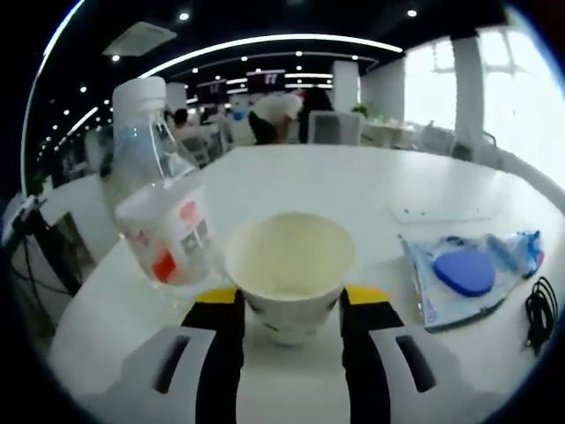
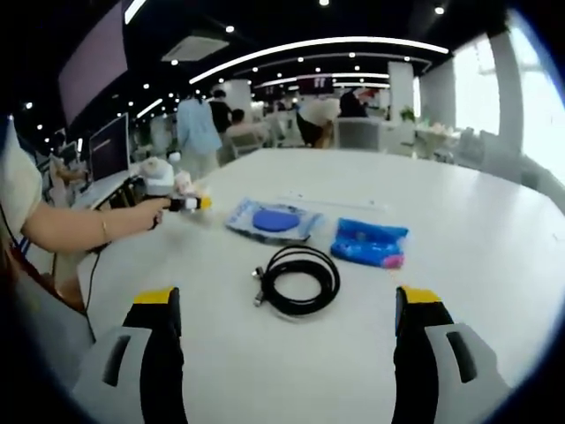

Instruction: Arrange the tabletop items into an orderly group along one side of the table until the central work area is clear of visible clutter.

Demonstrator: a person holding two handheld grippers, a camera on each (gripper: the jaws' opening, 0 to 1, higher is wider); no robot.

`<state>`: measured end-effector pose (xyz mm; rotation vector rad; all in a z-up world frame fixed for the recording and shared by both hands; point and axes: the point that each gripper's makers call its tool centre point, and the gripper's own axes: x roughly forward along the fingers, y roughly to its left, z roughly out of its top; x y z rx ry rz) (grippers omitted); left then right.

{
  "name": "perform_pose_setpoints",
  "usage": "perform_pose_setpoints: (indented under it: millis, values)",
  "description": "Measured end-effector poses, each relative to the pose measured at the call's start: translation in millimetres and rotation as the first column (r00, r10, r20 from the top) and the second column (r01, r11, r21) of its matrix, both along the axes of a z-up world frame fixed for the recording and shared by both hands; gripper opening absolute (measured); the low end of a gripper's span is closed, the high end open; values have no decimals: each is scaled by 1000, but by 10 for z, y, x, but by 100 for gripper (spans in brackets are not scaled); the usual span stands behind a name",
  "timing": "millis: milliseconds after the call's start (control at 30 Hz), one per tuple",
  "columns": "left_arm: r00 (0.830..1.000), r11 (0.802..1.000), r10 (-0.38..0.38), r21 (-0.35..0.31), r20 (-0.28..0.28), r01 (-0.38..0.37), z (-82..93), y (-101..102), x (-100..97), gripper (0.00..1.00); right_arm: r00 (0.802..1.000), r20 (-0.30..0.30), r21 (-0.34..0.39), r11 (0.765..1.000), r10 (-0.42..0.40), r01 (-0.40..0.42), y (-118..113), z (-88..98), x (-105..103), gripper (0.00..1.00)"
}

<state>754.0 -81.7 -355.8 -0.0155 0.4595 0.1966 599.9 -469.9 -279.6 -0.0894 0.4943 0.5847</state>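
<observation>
Cup (image 1: 290, 265) in left hand-held gripper (image 1: 291, 305); right view: coiled cable (image 2: 298, 279).

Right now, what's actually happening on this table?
A person is tidying a white table with two hand-held grippers. The left gripper is closed around a cream paper bowl, held right beside a clear plastic bottle near the table's edge. The right gripper is open and holds nothing, facing a coiled black cable. Beyond the cable lie a clear bag with a blue pad and a blue packet, not yet grouped with the bowl and bottle.
</observation>
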Motion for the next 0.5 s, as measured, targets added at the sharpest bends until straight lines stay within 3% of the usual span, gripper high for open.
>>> perform_pose_setpoints:
  millis: [67,500]
  values:
    - [999,1000,-6,-1,33,6,59,-17,11,40,1000,-4,-3,1000,-1,1,-9,-7,-2,100]
    - [997,997,-71,-7,41,71,65,-196,100,39,1000,0,-9,1000,8,-8,-2,-2,-13,100]
